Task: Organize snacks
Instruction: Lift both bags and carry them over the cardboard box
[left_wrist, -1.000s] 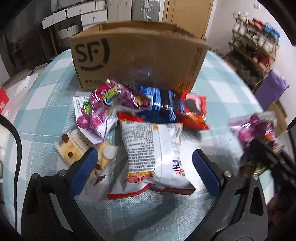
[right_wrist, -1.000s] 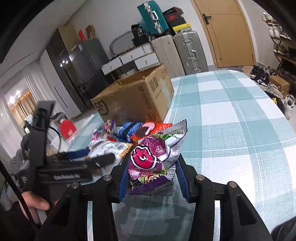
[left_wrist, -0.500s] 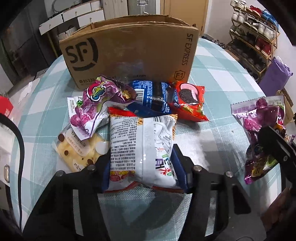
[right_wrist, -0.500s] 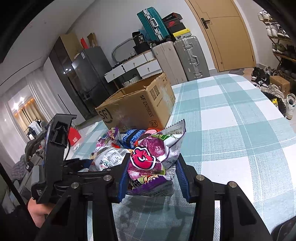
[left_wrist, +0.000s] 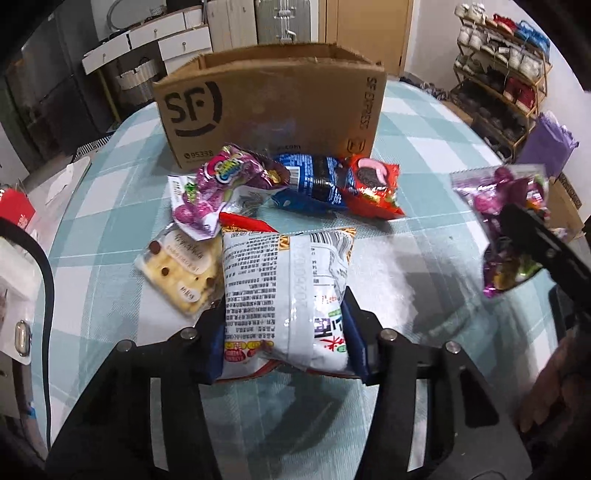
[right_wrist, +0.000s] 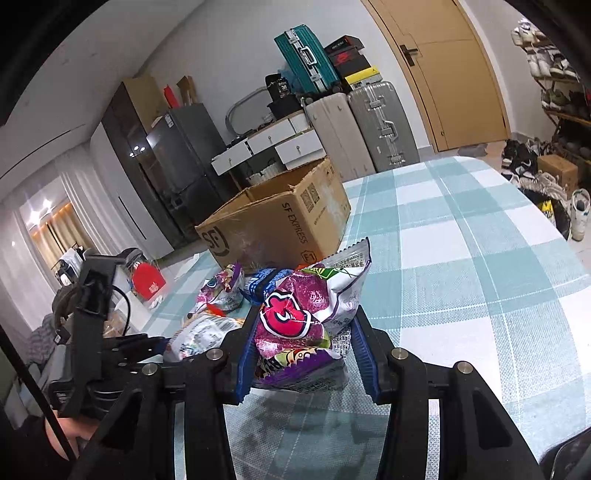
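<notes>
My left gripper (left_wrist: 284, 336) is shut on a white snack bag (left_wrist: 284, 291) with printed text, held just above the checked table (left_wrist: 417, 166). My right gripper (right_wrist: 306, 354) is shut on a purple candy bag (right_wrist: 303, 317); that bag also shows at the right of the left wrist view (left_wrist: 502, 221). An open SF Express cardboard box (left_wrist: 269, 103) stands behind the snack pile. In front of it lie a purple candy bag (left_wrist: 221, 184), a blue cookie pack (left_wrist: 314, 181), a red cookie pack (left_wrist: 373, 184) and a clear biscuit pack (left_wrist: 181, 266).
The table edge curves round at left and right. A red bag (left_wrist: 14, 214) and white items lie off the table's left edge. A shoe rack (left_wrist: 502, 74) stands at the right, suitcases (right_wrist: 365, 129) and drawers at the back wall.
My left gripper closed on the white snack bag and lifted it slightly. My right gripper kept hold of the purple candy bag and rose a little.
</notes>
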